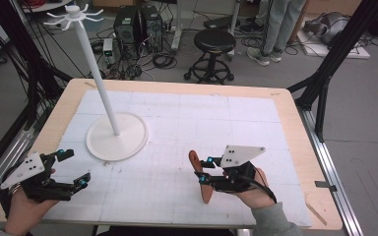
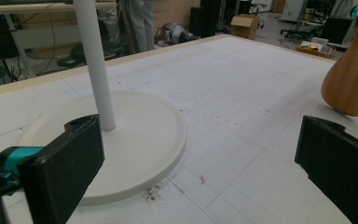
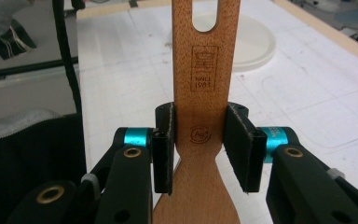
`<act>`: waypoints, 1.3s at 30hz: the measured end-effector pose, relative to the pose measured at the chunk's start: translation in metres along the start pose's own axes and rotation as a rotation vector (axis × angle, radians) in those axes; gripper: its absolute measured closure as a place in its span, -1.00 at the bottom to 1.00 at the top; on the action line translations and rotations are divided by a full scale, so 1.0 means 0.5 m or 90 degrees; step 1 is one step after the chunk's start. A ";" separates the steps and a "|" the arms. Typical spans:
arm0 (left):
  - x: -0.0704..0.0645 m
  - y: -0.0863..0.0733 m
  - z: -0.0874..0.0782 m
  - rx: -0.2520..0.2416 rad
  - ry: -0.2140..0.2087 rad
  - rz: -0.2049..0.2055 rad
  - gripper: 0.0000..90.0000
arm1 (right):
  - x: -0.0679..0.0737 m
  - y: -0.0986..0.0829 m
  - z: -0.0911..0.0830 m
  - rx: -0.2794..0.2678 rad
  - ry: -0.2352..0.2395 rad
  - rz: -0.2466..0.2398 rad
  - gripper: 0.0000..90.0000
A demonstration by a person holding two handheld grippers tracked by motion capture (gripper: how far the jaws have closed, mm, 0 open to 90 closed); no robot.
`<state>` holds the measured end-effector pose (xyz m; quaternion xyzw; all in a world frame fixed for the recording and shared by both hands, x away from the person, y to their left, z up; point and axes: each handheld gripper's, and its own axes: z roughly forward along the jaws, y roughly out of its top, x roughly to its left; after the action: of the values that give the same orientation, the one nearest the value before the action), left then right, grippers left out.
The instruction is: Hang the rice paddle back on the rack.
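Between the two black jaws of the right gripper [image 3: 200, 151], a flat light-brown wooden spatula with a slotted handle [image 3: 206, 84] is being clamped by its neck, just above where the blade widens; in the high view the right gripper [image 1: 203, 170] is holding the spatula [image 1: 202, 178] over the near middle of the white gridded table mat [image 1: 202, 123]. The left gripper [image 1: 77, 167] is hovering near the table's left front corner with its jaws wide apart and nothing between them, facing the white round-based stand with a tall pole and hook arms at its top [image 1: 116, 133]. Judging by this, the carrying step is in hand, and the next move is probably calling for lifting the spatula toward the stand's hooks [image 1: 75, 15] and threading the handle slot over one.
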<state>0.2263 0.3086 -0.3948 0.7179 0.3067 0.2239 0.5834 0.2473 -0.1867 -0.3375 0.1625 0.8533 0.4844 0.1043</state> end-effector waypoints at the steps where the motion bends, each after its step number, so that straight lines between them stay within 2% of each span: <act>1: 0.000 0.000 0.000 0.001 0.000 0.001 -0.96 | -0.001 0.000 -0.002 -0.010 -0.002 0.001 0.43; 16: 0.000 0.000 -0.001 -0.002 -0.001 0.000 -0.96 | -0.013 -0.001 -0.024 -0.060 0.001 0.016 0.43; 20: 0.001 0.000 -0.001 -0.002 -0.001 -0.001 -0.96 | -0.015 0.001 -0.024 -0.062 -0.002 0.015 0.43; 23: 0.000 0.001 -0.001 -0.006 -0.002 -0.004 -0.96 | -0.015 0.003 -0.026 -0.062 0.001 0.025 0.43; 29: 0.001 0.000 -0.001 -0.006 -0.002 -0.007 -0.96 | -0.023 0.009 -0.027 -0.086 0.013 0.031 0.43; 39: 0.001 -0.004 0.001 -0.004 -0.002 -0.010 -0.96 | -0.031 0.034 -0.031 -0.121 0.013 0.018 0.43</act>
<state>0.2264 0.3088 -0.3966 0.7142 0.3109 0.2191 0.5876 0.2596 -0.1969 -0.3145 0.1590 0.8022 0.5661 0.1037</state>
